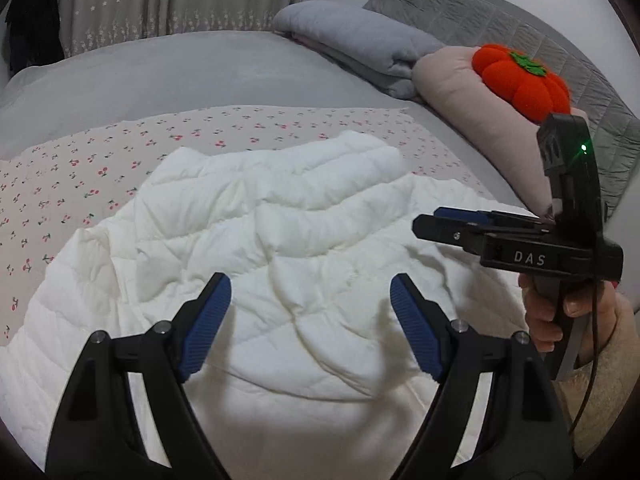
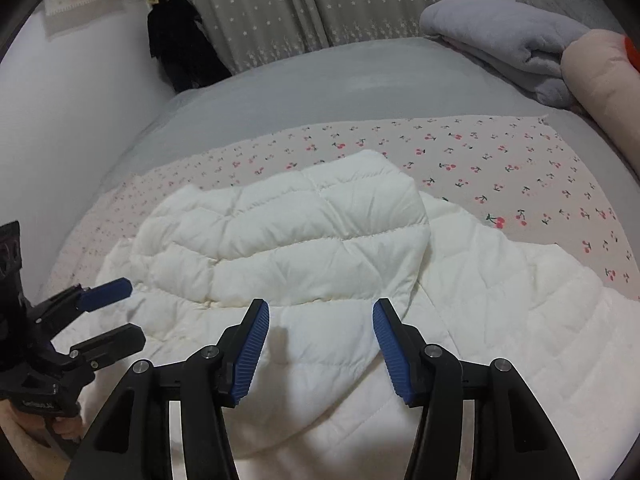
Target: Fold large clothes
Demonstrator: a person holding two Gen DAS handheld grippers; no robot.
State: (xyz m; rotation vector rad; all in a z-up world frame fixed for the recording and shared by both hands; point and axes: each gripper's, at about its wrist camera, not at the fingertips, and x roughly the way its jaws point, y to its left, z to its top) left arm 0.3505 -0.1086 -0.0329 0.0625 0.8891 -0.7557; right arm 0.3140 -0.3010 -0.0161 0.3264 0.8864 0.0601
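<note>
A white quilted jacket [image 1: 280, 220] lies spread on a cherry-print sheet [image 1: 100, 160], with one padded part folded over its body [image 2: 280, 232]. My left gripper [image 1: 310, 278] hovers above the jacket's middle, open, with only cloth below its blue pads. My right gripper [image 2: 320, 303] hangs open just above the near side of the jacket [image 2: 500, 300], nothing pinched between its pads. In the left wrist view the right gripper [image 1: 426, 220] shows side-on at the right, held by a hand. The left gripper [image 2: 135, 308] appears at the left edge of the right wrist view, open.
The sheet [image 2: 500, 168] lies on a grey bed cover [image 1: 160, 72]. At the far right are a folded grey blanket [image 1: 360, 40], a pink pillow [image 1: 460, 92] and an orange pumpkin plush [image 1: 520, 76]. A dark garment [image 2: 180, 48] hangs by the star-print curtain.
</note>
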